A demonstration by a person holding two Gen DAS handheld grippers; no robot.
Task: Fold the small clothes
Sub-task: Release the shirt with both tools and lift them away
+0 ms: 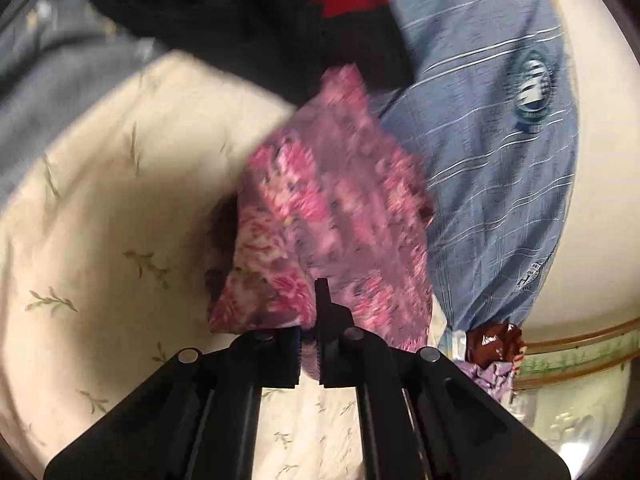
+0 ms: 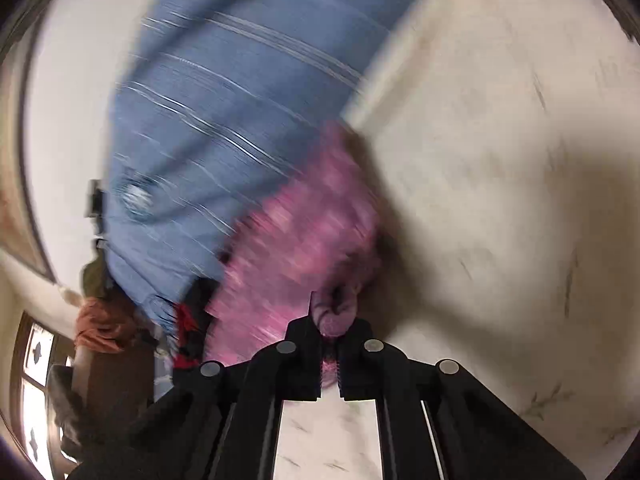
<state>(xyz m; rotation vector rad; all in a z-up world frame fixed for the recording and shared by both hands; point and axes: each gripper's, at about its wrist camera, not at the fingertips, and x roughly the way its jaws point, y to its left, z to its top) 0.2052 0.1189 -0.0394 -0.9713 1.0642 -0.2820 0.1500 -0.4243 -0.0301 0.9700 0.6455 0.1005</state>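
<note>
A small pink floral garment [image 1: 328, 216] is held up over the cream leaf-print bed sheet [image 1: 104, 208]. My left gripper [image 1: 310, 332] is shut on its near edge, with cloth pinched between the black jaws. In the right wrist view the same pink garment [image 2: 304, 248] is blurred, and my right gripper [image 2: 330, 328] is shut on a bunched fold of it. The cloth stretches away from both grippers toward a blue striped shirt [image 1: 492, 140].
The blue striped shirt [image 2: 224, 120] lies spread on the bed beyond the pink garment. A dark pile with red patches [image 1: 280, 12] sits at the far side. A brown item [image 1: 496, 344] and lilac cloth [image 1: 488, 376] lie by the bed's edge.
</note>
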